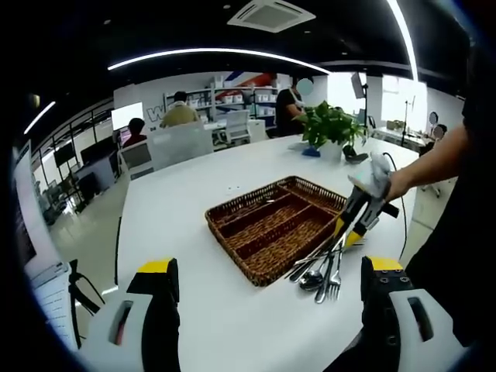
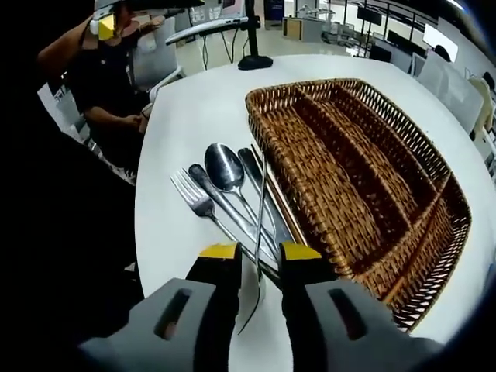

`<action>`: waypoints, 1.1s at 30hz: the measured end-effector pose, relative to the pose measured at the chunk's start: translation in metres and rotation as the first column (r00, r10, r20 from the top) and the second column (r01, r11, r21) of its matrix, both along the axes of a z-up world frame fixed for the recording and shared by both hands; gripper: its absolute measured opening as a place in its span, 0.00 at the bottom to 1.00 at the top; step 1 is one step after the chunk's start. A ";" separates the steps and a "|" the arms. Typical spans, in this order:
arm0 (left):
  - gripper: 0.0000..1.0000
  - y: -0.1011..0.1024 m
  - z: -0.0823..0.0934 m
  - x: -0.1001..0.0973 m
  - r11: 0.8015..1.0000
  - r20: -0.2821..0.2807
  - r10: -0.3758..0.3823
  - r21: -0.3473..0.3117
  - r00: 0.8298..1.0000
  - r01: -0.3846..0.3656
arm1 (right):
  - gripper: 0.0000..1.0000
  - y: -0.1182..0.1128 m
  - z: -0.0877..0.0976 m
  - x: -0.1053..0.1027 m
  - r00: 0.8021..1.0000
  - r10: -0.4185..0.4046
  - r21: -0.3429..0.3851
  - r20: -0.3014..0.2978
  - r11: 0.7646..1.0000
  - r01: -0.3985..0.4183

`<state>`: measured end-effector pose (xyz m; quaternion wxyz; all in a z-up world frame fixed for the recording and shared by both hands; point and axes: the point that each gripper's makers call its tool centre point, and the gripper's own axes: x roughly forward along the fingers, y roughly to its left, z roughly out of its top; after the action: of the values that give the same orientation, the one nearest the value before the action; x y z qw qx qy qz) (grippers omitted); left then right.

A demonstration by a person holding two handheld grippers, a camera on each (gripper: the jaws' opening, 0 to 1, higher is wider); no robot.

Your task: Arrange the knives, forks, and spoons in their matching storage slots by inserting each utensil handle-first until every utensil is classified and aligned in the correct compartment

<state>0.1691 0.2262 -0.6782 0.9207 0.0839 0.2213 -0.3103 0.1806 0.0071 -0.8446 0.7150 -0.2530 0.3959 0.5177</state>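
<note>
An empty wicker basket (image 1: pixel 267 221) (image 2: pixel 364 167) with long slots lies in the middle of the white table. Beside its long edge sits a loose bunch of utensils (image 1: pixel 322 273): a spoon (image 2: pixel 225 167), a fork (image 2: pixel 191 195), a knife (image 2: pixel 253 169) and thin brown sticks (image 2: pixel 277 203). My right gripper (image 2: pixel 260 252) (image 1: pixel 346 232) is low over their handles, jaws a little apart, with the handles running between them. My left gripper (image 1: pixel 270 267) hovers over the table's near side, jaws wide apart and holding nothing.
A potted plant (image 1: pixel 332 125) stands at the table's far end. People sit at desks behind it (image 1: pixel 180 110). In the right gripper view a person (image 2: pixel 108 74) sits off the table edge near a monitor stand (image 2: pixel 253 54). Bare white table (image 1: pixel 170 225) lies left of the basket.
</note>
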 end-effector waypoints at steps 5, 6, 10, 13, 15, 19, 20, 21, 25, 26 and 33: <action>1.00 0.002 0.001 0.000 1.000 0.003 0.005 0.000 1.000 -0.005 | 0.15 0.002 -0.008 -0.001 1.000 0.004 -0.026 -0.004 1.000 -0.004; 1.00 0.002 0.001 0.000 1.000 0.003 0.006 -0.001 1.000 -0.006 | 0.14 0.002 -0.009 -0.001 1.000 0.000 -0.029 -0.009 1.000 0.000; 1.00 0.003 0.003 -0.001 1.000 0.006 0.012 -0.001 1.000 -0.012 | 0.10 0.002 -0.013 -0.002 1.000 -0.019 -0.035 -0.023 0.999 0.018; 1.00 0.002 0.004 -0.001 1.000 0.006 0.014 -0.001 1.000 -0.014 | 0.10 0.002 -0.018 -0.003 0.999 -0.027 -0.044 -0.035 0.999 0.025; 1.00 0.002 0.004 -0.001 1.000 0.003 0.014 -0.004 1.000 -0.014 | 0.10 0.001 -0.019 -0.002 0.999 -0.034 -0.052 -0.038 0.998 0.032; 1.00 0.001 0.002 -0.002 1.000 -0.004 0.016 -0.005 1.000 -0.016 | 0.07 0.000 -0.024 -0.002 0.997 -0.055 -0.069 -0.052 0.996 0.052; 1.00 0.001 0.003 -0.002 1.000 -0.004 0.014 -0.005 1.000 -0.014 | 0.07 0.001 -0.024 -0.003 0.997 -0.054 -0.069 -0.052 0.996 0.050; 1.00 0.000 0.003 -0.001 1.000 -0.004 0.014 -0.006 1.000 -0.014 | 0.07 0.002 -0.024 -0.004 0.997 -0.053 -0.068 -0.049 0.996 0.050; 1.00 0.001 0.002 0.000 1.000 -0.006 0.015 0.004 1.000 -0.015 | 0.07 0.004 -0.024 -0.006 0.999 -0.044 -0.087 -0.026 0.995 0.041; 1.00 0.002 0.001 0.000 1.000 -0.009 0.016 0.009 1.000 -0.016 | 0.07 0.004 -0.024 -0.005 0.999 -0.048 -0.092 -0.024 0.995 0.046; 1.00 0.011 -0.008 0.008 0.999 -0.023 0.011 0.032 1.000 -0.011 | 0.01 0.005 -0.029 0.000 0.999 -0.019 -0.149 0.028 0.989 0.023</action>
<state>0.1769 0.2370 -0.6858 0.9183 0.0936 0.2372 -0.3027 0.1802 0.0120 -0.8741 0.7048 -0.3086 0.4267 0.4754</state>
